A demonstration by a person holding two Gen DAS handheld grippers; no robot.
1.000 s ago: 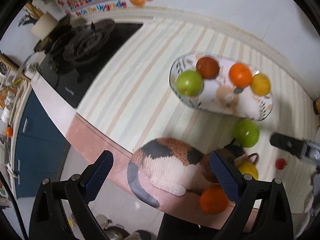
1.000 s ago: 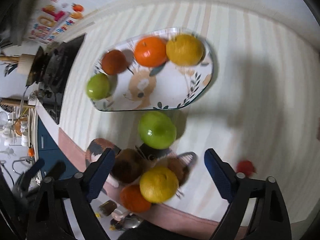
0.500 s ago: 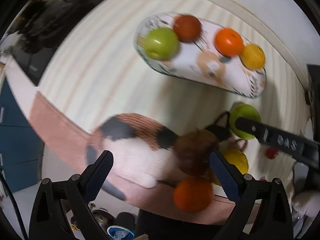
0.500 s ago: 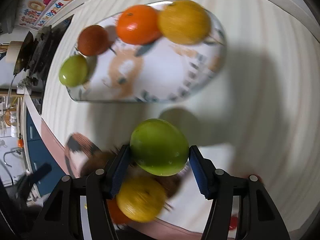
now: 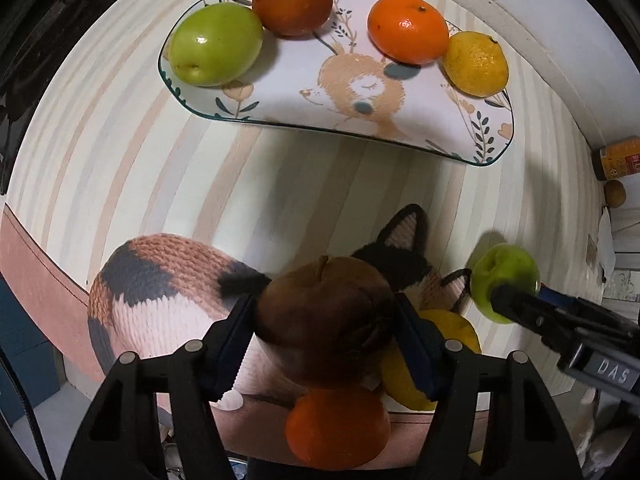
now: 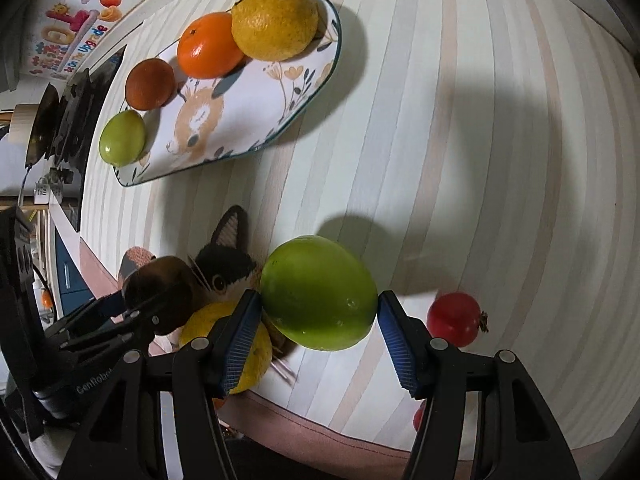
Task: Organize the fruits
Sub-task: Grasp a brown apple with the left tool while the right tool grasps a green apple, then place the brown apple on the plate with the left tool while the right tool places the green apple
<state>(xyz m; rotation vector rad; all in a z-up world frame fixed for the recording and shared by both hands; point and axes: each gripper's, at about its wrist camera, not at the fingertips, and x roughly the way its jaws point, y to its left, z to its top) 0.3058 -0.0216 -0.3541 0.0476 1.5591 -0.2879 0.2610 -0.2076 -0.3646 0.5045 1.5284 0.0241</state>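
The brown apple [image 5: 326, 312] is pinched between the two blue pads of the left tool [image 5: 324, 340], lifted clear of the cat-shaped mat [image 5: 160, 284] beneath it. The green apple [image 6: 318, 294] sits between the pads of the right tool [image 6: 316, 332]; the left pad presses its side, the right pad looks to be just at its skin, so a firm grip is judged likely but not certain.

Both fruits are held near the front edge of the surface [image 6: 460, 140], well apart from the deer-print plate [image 5: 360, 92] at the far side. The plate carries a green apple [image 5: 216, 44], a brown fruit [image 5: 294, 2], an orange [image 5: 408, 28] and a lemon [image 5: 476, 64] in a row along its far rim, leaving its near half bare; the held pair appear meant for that space.

Left on the mat: a lemon [image 5: 448, 332] and an orange [image 5: 338, 426], close together under the left tool. A small red fruit [image 6: 454, 324] lies on the surface just right of the right tool.

The surface has a pale striped covering with a pink front border. A stove [image 6: 60, 120] stands to the far left, with a colourful poster [image 6: 68, 44] on the wall behind it. A bottle [image 5: 618, 158] stands at the far right.
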